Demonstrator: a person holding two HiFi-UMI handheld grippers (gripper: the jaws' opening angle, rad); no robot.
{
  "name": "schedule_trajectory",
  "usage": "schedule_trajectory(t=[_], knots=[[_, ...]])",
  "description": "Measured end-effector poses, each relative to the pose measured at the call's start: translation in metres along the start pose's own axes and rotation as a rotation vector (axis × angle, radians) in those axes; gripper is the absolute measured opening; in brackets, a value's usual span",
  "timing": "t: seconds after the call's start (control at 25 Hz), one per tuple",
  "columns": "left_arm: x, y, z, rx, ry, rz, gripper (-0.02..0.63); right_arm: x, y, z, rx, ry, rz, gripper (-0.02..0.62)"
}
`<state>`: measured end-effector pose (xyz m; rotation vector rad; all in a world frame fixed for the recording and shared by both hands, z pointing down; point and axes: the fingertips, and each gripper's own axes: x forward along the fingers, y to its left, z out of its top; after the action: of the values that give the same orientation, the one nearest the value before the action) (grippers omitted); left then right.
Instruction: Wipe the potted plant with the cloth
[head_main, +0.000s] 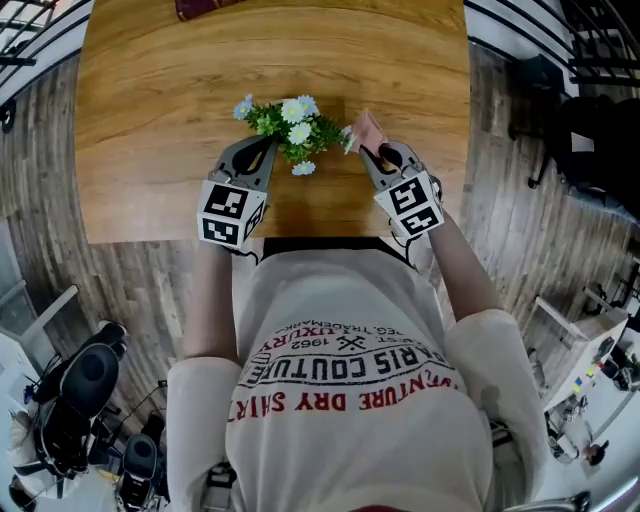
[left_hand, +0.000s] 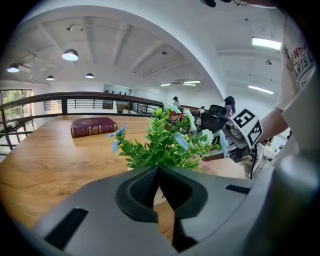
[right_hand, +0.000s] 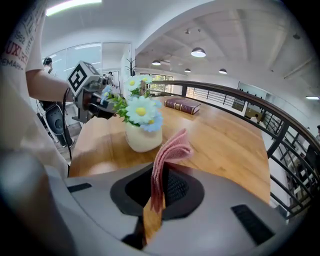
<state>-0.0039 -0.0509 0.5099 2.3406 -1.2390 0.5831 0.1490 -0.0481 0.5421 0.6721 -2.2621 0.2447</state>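
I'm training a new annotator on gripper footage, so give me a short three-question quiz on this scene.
1. Multiple choice: what is clamped in the right gripper?
A) a sponge
B) a pink cloth
C) a leaf
2. True or false: the plant stands upright on the table.
3. Fill in: near the table's far edge lies a dark red ____.

Key:
1. B
2. True
3. book
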Motion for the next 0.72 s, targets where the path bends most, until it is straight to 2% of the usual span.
schedule_trajectory(t=[0.16,0.32,0.48,0.6,0.72], knots=[[-0.001,0.002,-0.003,-0.026,-0.003,0.059,0.017,0.014,-0.025,0.022,-0.056,-0.028,0.036,0.037],[-0.001,0.002,-0.003,-0.043,-0.004,0.090,0.017,0.037,-0.033,0.045,-0.133,-0.036,0.145,0.037],[-0.002,0.003,-0.001,-0.021,0.002,0.103,0.017,0.058,-0.033,0.061,-0.191,-0.014,0.241,0.037],[-0.004,0.004,0.000,-0.020,0.004,0.103,0.017,0.069,-0.030,0.072,-0.185,-0.001,0.282,0.037],[-0.004,0.008,0.000,-0.046,-0.004,0.098,0.017,0.079,-0.024,0.077,-0.130,0.006,0.344,0.037]])
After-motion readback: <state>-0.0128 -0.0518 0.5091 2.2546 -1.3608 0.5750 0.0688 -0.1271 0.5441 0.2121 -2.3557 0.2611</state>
